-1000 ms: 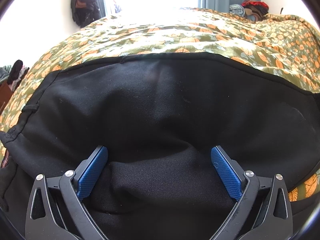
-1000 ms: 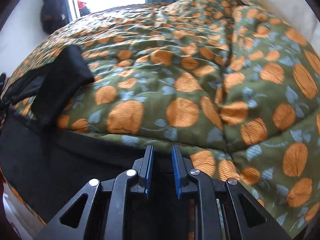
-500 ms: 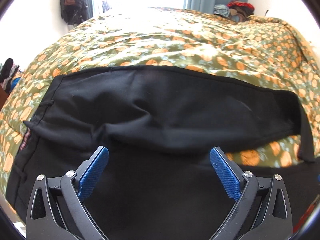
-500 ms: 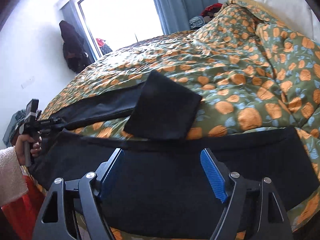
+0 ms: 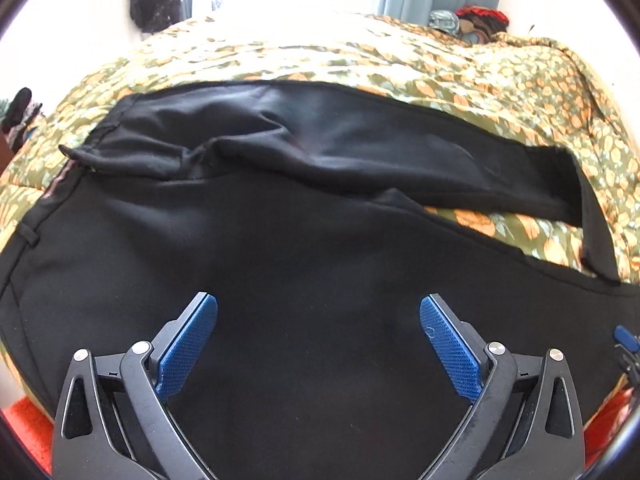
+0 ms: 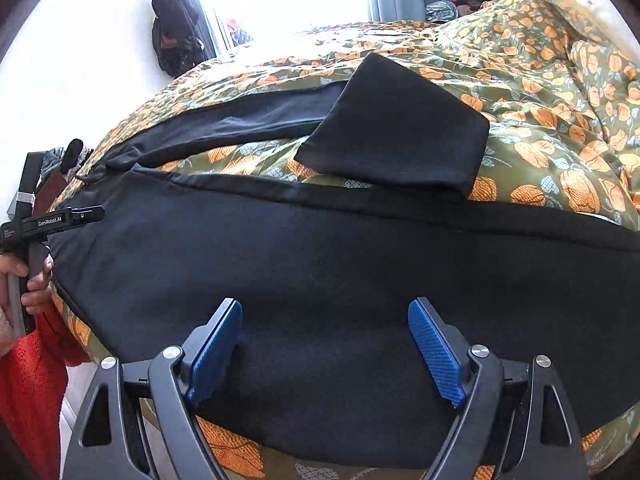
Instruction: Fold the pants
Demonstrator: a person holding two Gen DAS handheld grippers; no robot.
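Observation:
Black pants (image 5: 304, 248) lie spread across the bed, waist at the left and both legs running right. The near leg (image 6: 340, 264) lies flat along the bed's front edge. The far leg (image 5: 360, 148) is wrinkled near the crotch, and its end is folded back over itself (image 6: 396, 128). My left gripper (image 5: 318, 344) is open and empty, above the near leg by the waist. My right gripper (image 6: 324, 344) is open and empty, above the near leg further right. The left gripper also shows at the left edge of the right wrist view (image 6: 48, 220), held in a hand.
The bed has a green quilt with orange flowers (image 6: 560, 100), bunched up at the right. Clothes are piled at the far head end (image 5: 472, 24). A dark bag hangs on the wall (image 6: 172, 28) by the bright window. Red cloth (image 6: 32, 380) shows below the bed edge.
My right gripper has opened, letting go of the pants, and drawn back. My left gripper has also drawn back from the cloth, so more of both legs shows.

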